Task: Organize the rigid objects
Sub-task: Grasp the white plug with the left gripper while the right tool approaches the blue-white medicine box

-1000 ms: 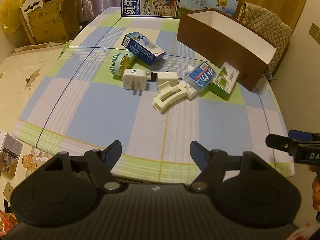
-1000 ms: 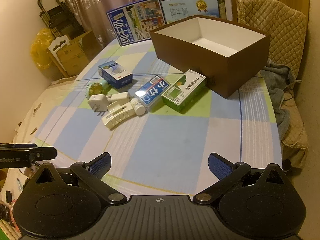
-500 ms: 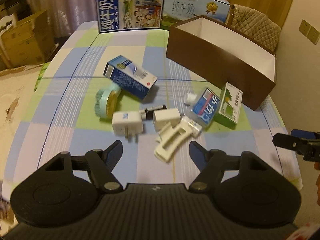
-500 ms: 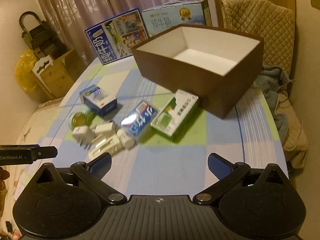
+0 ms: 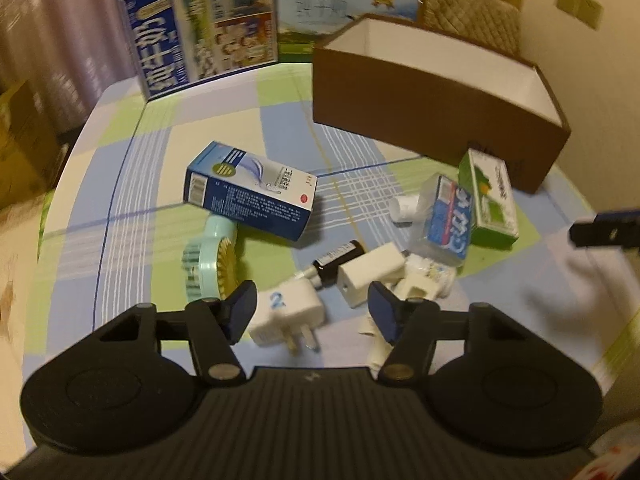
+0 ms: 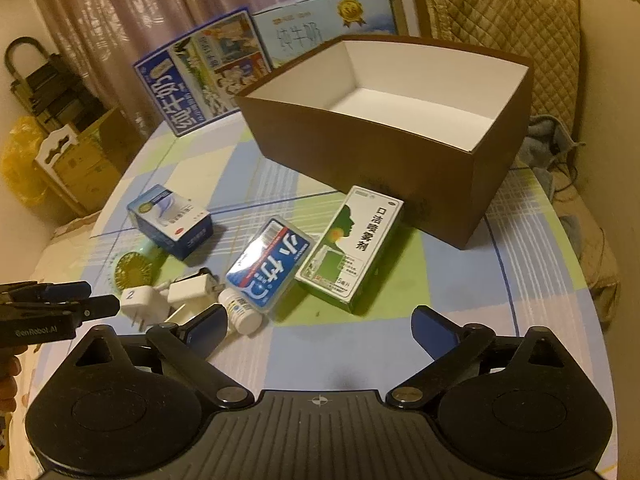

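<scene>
Fan (image 5: pixel 218 258) half behind blue carton (image 5: pixel 256 194)

Both wrist views look steeply down — sharing the brown box (image 5: pixel 420 96).

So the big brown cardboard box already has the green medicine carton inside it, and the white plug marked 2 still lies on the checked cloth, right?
Not quite. The big brown cardboard box is empty: the right wrist view shows only its bare white inside. The green medicine carton lies flat on the checked cloth just outside the box's front wall. The white plug marked 2 does still lie on the cloth.
</scene>
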Demonstrator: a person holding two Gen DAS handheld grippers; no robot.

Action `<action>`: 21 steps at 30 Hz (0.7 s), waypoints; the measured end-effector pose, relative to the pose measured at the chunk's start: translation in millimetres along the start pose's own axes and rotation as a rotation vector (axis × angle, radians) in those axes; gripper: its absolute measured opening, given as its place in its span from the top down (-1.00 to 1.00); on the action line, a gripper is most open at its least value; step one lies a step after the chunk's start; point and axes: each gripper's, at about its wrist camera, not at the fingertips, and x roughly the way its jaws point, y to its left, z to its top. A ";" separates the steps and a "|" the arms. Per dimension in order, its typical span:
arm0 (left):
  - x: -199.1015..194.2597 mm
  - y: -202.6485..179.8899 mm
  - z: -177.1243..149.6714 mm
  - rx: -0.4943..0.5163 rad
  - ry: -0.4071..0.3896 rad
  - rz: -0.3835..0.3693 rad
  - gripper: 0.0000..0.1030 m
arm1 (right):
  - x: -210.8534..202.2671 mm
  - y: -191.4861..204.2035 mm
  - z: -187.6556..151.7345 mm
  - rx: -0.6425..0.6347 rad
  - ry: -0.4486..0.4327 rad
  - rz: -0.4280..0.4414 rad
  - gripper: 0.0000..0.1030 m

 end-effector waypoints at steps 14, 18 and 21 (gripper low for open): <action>47.7 8.9 -12.7 0.214 0.104 -0.008 0.07 | 14.1 -15.2 -4.9 0.101 0.043 -0.077 -0.86; 42.5 12.9 -10.0 0.140 0.123 -0.022 0.34 | 16.7 -15.2 -4.9 0.106 0.048 -0.079 -0.86; 38.4 14.3 -8.8 0.092 0.156 -0.057 0.51 | 18.9 -12.6 -3.7 0.104 0.052 -0.074 -0.86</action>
